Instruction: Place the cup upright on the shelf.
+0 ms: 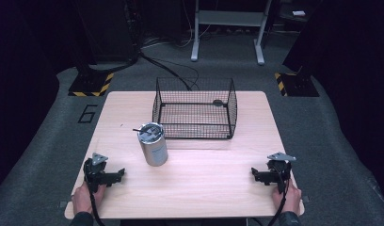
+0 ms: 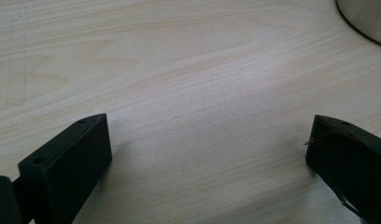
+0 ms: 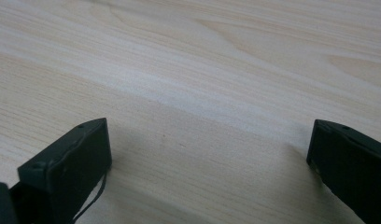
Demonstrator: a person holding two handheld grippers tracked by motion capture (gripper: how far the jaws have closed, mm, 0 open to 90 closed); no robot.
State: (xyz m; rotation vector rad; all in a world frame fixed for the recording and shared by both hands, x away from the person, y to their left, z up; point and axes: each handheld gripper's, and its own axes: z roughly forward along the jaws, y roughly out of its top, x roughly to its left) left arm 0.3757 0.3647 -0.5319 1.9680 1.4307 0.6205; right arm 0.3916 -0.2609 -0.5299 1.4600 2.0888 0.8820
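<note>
The metal canister stands upright on the bench, ahead of your left gripper and off to its right, near but not touching. In the left gripper view a curved slice of its base sits at the upper right corner, clear of both jaws. Its lid carries what looks like a thin dark handle or tab pointing toward the far left; the detail is too small to tell more.

Just behind the canister, farther from both grippers, is the black wire basket. It looks nearly empty, with 1 small dark item near its far right corner, too small to name.

As for progress, nothing looks done yet: the canister is untouched and outside the basket, so the likely job of gripping it and lifting it over the basket's wall is all ahead of you.

Your left gripper rests low on the bench with its jaws pointing inward toward the middle, spread wide with bare wood between them. Your right gripper mirrors it on the other side, well apart from the canister, jaws also wide apart over bare bench, as the right gripper view confirms. Both hands sit at the near edge, holding the grippers from behind, cables trailing toward you. The left one is closer to the canister, so it looks better placed to make the reach.
</note>
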